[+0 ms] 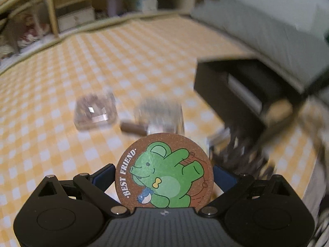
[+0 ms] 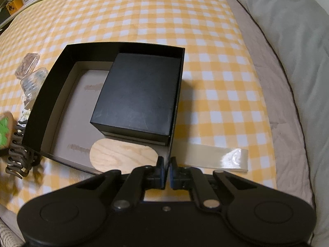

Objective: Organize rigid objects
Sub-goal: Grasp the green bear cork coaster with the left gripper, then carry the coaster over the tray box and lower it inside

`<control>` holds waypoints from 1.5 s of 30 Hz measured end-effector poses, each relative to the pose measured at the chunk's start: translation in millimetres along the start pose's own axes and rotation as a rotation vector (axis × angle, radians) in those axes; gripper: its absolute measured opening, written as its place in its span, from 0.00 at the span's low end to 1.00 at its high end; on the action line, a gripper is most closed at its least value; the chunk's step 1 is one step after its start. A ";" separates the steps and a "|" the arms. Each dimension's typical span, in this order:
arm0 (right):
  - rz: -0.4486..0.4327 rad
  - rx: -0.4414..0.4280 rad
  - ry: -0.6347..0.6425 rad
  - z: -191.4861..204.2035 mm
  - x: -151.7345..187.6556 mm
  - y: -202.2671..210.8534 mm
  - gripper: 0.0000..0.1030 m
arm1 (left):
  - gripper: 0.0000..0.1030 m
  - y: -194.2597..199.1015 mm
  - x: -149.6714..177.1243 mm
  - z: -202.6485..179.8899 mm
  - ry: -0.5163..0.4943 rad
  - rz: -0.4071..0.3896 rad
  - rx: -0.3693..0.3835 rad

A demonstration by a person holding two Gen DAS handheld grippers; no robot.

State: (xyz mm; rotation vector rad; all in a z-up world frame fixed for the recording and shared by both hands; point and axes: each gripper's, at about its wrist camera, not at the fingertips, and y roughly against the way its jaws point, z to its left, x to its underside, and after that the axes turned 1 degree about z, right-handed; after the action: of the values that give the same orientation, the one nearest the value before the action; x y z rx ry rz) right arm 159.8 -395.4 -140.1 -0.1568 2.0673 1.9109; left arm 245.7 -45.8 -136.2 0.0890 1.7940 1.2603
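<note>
A: What's underneath?
B: A yellow checked cloth (image 2: pixel 144 16), shelves (image 1: pixel 61 10) behind, blurred.
A: The coaster (image 1: pixel 164 170)?
B: Clamped edge-on in the left gripper (image 1: pixel 163 175), face to the camera, lettering running upward.
A: The right gripper (image 2: pixel 166 173)?
B: Pinching the tray (image 2: pixel 51 78) wall at its near corner, probably.

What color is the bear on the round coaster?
Green, on a brown round coaster held in the left gripper. The left wrist view shows it best.
</note>
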 end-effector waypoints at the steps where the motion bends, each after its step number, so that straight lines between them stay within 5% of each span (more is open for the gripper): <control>1: 0.000 0.000 0.002 -0.2 -0.4 0.1 0.05 | 0.96 4.9 -6.3 -1.0 0.016 -0.025 0.007; 10: -0.008 -0.006 0.018 1.3 0.2 -0.1 0.05 | 0.96 10.6 -75.0 -63.0 0.108 -0.155 0.122; 19: -0.025 0.002 0.046 3.1 4.7 0.7 0.05 | 0.96 -64.4 -118.5 -125.0 0.212 -0.103 0.128; 28: -0.035 -0.037 0.013 -5.0 4.2 1.9 0.06 | 0.97 -114.7 -136.6 -167.7 0.239 -0.094 0.085; 38: -0.043 -0.047 0.013 -3.3 7.4 1.1 0.06 | 0.97 -110.9 -122.1 -162.9 0.360 -0.089 0.164; 41: -0.042 -0.045 0.016 -3.1 7.1 1.1 0.07 | 0.91 -99.0 -115.0 -151.9 0.400 -0.102 0.214; 45: -0.041 -0.043 0.015 -2.3 8.1 2.4 0.07 | 0.61 -89.9 -108.3 -145.1 0.414 -0.096 0.261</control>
State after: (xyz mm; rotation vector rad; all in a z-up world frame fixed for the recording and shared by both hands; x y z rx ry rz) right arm 151.0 -396.3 -140.2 -0.2231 2.0172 1.9367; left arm 244.1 -247.8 -129.2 -0.1200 2.2854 1.0204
